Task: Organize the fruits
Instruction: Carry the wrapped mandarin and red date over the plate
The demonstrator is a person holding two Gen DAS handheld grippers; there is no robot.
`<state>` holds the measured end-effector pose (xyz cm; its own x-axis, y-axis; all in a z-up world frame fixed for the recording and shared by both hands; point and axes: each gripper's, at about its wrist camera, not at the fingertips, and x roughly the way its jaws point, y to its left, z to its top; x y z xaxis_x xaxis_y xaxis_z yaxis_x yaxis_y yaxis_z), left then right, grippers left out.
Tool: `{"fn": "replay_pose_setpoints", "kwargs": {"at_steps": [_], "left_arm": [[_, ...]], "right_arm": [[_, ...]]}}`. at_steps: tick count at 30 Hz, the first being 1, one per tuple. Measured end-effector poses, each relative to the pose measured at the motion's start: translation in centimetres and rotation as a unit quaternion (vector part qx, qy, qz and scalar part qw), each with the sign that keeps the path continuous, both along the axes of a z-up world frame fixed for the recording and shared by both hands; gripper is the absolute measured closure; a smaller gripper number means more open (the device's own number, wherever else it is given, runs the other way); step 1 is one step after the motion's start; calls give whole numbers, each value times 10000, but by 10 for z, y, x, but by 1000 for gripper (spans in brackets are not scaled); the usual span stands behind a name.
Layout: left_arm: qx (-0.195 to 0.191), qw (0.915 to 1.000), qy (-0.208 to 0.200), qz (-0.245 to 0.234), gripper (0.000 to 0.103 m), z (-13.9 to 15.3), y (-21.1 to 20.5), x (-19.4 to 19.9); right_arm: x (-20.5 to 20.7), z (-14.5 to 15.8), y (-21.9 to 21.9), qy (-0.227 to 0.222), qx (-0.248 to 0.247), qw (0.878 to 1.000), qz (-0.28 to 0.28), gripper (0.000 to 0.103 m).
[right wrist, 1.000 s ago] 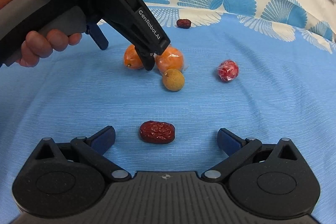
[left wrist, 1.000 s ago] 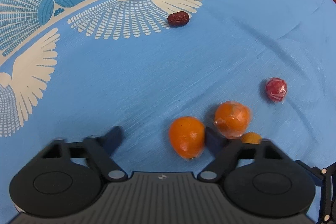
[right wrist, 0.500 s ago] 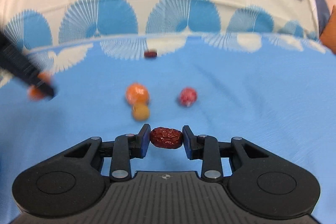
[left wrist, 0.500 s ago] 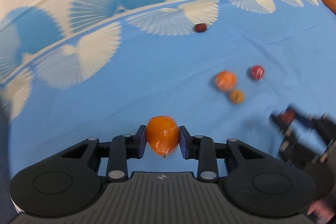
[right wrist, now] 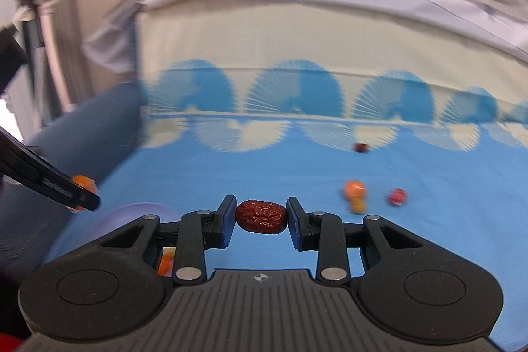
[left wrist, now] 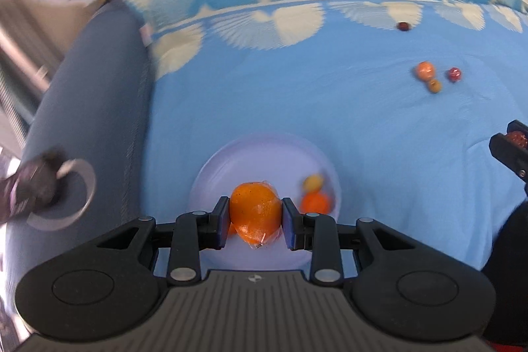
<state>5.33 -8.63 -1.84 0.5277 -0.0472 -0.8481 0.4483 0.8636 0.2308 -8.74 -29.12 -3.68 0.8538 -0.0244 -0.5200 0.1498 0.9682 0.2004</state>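
My left gripper [left wrist: 254, 221] is shut on a wrapped orange [left wrist: 255, 213] and holds it above a pale lilac plate [left wrist: 231, 160]. The plate holds a small orange [left wrist: 315, 203] and a yellow fruit [left wrist: 313, 182]. My right gripper [right wrist: 261, 220] is shut on a wrinkled red date [right wrist: 261, 216], held above the blue cloth. It shows at the right edge of the left wrist view [left wrist: 510, 147]. On the cloth lie another orange [left wrist: 424, 70], a small yellow-brown fruit [left wrist: 434, 85], a red wrapped fruit [left wrist: 454, 74] and a second date [left wrist: 403, 26].
A blue-grey cushion [left wrist: 95, 108] lies left of the plate, with a dark object and a ring [left wrist: 49, 190] on it. The blue cloth with a fan pattern [right wrist: 297, 167] covers the surface. The plate's rim [right wrist: 132, 210] shows at the left in the right wrist view.
Both grippers closed on their fruit and lifted. The left one carried the orange left to above the plate. The right one rose with the date and swung left.
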Motion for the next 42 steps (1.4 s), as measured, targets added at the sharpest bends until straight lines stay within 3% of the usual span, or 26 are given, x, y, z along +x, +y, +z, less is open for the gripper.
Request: {"fn": "replay_pose_setpoints", "kwargs": {"at_steps": [6,15,24,42], "left_arm": [[-156,9990,31,425,67,11,60,-35],[-527,9957,20,761,67,10,106,-79],[-738,9937,-28,847,67,9,119,-94],[-790,9941,-68,738,67,10,118,-96]], "right_arm": [[-15,33,64,-45,120,9964,840,68],[-36,37,134,245,-238,9839,1756,68],[-46,42,148,303,-444,9815,1839,68],[-45,41,149,350,-530,9809,1837,68]]}}
